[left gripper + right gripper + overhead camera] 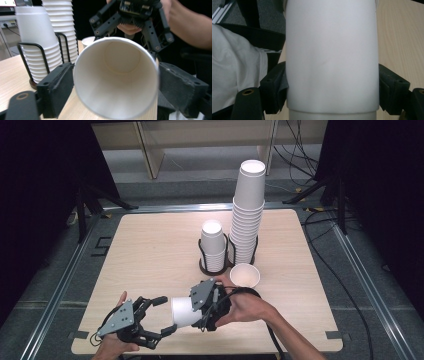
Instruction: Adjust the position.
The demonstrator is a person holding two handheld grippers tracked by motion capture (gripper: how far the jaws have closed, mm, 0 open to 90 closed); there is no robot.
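- Pale wooden worktop [150, 250] carries a black wire holder [204, 265] with two stacks of white cups, beyond both tongs.
- Right tongs [197, 312] pinch the paper cup [182, 311] (lying sideways) by its walls, jaws pressing both sides.
- Left tongs [162, 317] flank the cup's open rim [115, 77]; whether their pads press it, I cannot tell.
- Loose cup [245, 275] stands just beyond the right tongs.

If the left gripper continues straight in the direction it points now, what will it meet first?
Most likely the white paper cup, whose open mouth already lies between the jaws of the left gripper. Just behind the cup is the right gripper, clamped on it; depth between them is unclear.
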